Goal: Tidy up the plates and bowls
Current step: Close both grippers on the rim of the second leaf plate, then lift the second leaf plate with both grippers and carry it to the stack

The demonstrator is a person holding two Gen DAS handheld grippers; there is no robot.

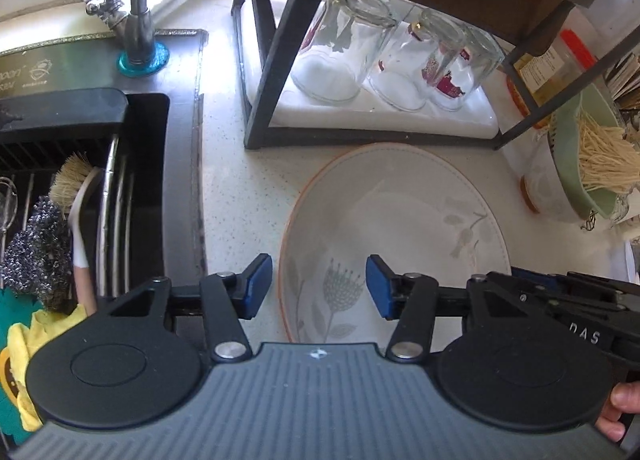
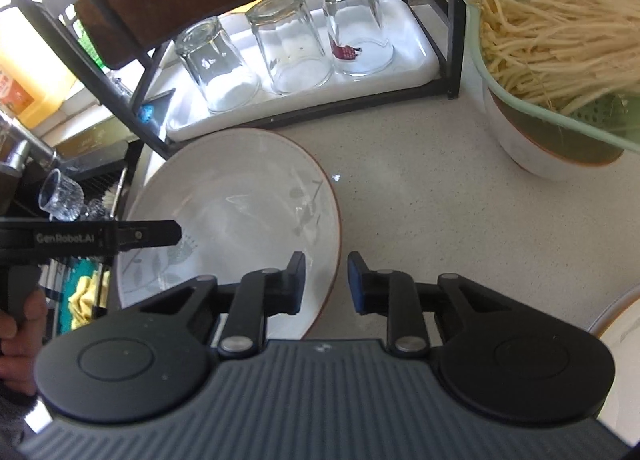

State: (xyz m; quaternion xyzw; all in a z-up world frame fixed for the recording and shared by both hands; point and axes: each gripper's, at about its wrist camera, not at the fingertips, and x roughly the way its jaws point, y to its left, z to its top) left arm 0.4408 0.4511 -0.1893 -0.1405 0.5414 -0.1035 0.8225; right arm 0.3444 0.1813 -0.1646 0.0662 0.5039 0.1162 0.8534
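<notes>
A large white plate [image 1: 400,212] with a grey flower print and a thin orange rim lies flat on the speckled counter. In the left wrist view my left gripper [image 1: 319,286] is open and straddles the plate's left rim, one blue pad outside it and one over the plate. The right wrist view shows the same plate [image 2: 240,200], with my right gripper [image 2: 326,282] open narrowly around its right rim. Neither pair of pads presses on it. A white bowl [image 2: 528,152] sits at the right beneath a green colander [image 2: 520,92] of pale sprouts.
Behind the plate a black rack [image 1: 260,100] covers a white tray [image 2: 400,72] holding three upturned glasses [image 2: 288,44]. The sink [image 1: 152,188] with a brush and scourer lies to the left, beside the faucet [image 1: 138,20]. Another plate's edge [image 2: 624,332] shows at the lower right.
</notes>
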